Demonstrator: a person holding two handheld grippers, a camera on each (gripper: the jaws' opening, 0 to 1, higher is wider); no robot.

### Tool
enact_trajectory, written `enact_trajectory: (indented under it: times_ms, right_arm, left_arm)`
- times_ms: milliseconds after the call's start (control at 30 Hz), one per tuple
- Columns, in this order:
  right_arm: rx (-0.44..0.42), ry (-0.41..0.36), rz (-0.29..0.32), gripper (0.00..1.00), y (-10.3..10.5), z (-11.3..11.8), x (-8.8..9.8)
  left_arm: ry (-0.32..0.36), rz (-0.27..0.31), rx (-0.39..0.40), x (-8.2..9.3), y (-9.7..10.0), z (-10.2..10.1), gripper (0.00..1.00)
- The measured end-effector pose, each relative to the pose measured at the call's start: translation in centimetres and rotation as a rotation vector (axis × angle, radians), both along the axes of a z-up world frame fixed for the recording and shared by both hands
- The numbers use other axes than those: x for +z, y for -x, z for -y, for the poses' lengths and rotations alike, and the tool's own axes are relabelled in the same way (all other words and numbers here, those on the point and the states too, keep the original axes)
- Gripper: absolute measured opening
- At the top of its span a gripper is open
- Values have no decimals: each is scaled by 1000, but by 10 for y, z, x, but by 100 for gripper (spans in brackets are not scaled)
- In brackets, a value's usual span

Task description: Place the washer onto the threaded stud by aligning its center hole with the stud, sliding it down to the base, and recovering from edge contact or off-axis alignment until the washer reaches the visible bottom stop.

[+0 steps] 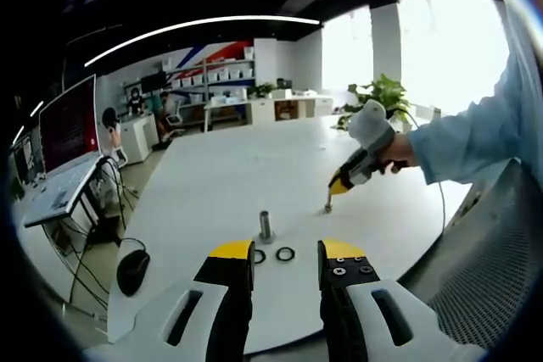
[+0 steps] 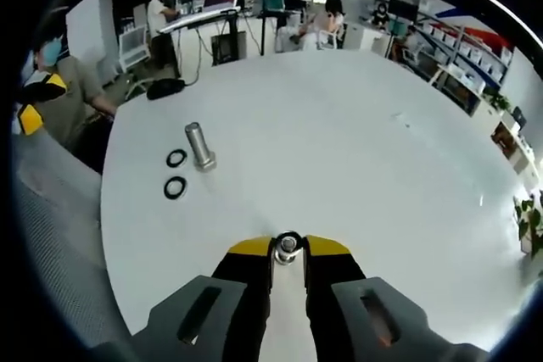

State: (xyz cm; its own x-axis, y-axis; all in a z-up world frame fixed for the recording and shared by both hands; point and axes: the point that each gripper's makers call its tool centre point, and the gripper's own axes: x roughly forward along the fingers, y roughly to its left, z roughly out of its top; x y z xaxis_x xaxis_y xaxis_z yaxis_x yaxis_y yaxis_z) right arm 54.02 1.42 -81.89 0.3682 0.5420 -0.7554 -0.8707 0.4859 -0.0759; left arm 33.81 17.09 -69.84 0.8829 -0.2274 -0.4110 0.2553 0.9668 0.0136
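A metal threaded stud stands upright on the white table. Two dark washers lie flat beside its base. My left gripper is open just short of them, with nothing between its yellow-tipped jaws. My right gripper is shut on a dark washer with a small metal piece at its centre. It is held down at the table, to the right of the stud in the left gripper view. A hand and a light blue sleeve hold it.
A black mouse lies near the table's edge. A laptop on a stand is beyond it. A seated person is close to the table's left edge. A plant stands past the far side.
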Motion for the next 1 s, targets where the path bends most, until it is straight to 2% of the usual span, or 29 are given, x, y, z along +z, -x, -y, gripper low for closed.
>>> enact_trajectory:
  times_ms: [267,600,767,1000]
  right_arm:
    - [18,35,4,15,0,-1,-3]
    - [30,36,9,16,2,-2,-2]
    - [26,31,12,16,4,2,3]
    - [-1,-15,24,17,5,9,20]
  left_arm:
    - [0,1,0,0,0,0,28]
    - [0,-2,0,0,0,0,27]
    - [0,-1,-2,0,0,0,27]
    - [1,1,-2,0,-1,0,27]
